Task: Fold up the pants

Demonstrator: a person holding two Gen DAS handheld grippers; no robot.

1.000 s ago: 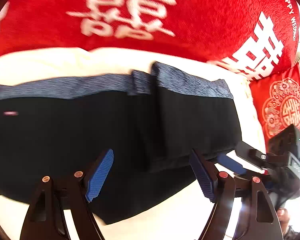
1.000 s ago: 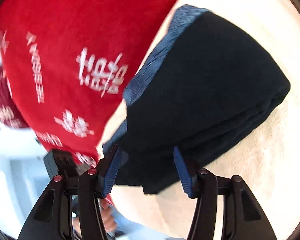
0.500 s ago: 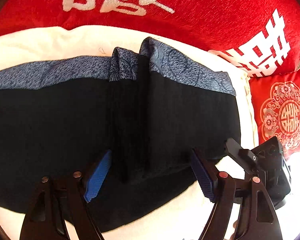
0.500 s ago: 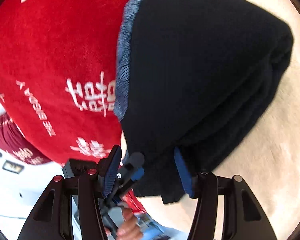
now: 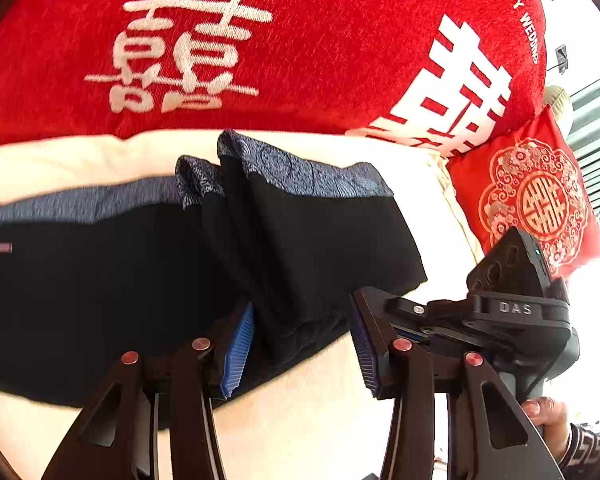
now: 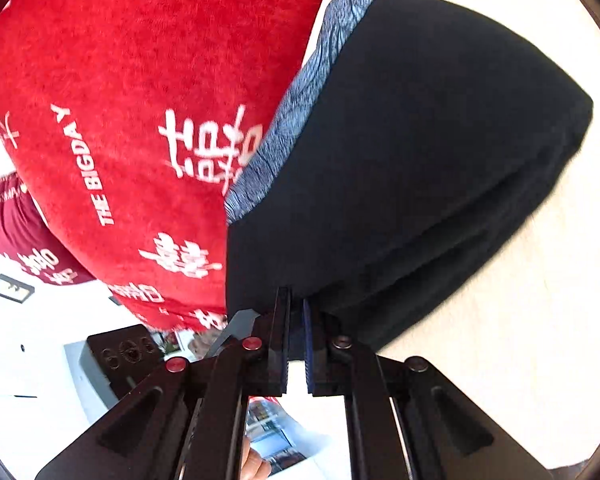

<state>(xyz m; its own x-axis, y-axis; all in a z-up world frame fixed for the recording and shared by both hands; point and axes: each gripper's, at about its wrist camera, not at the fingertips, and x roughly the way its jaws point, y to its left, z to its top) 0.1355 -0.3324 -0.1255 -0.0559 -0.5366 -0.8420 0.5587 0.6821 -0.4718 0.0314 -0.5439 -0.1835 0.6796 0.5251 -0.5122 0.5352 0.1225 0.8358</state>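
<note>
Mid-fold: the pants lie on the cream bed, the right gripper pinching the folded end at 12 o'clock, the left gripper spread around it; next, probably carry the fold across.

The pants are black with a mottled blue-grey waistband and lie partly folded on a cream surface, the band along the far edge from the left claw. One end is doubled over into a thick layered fold whose near edge sits between that claw's open fingers, while the flat single layer spreads away to its left. Seen from the right claw, the folded stack bulges just ahead, its near hem pinched between the closed fingers.
</note>
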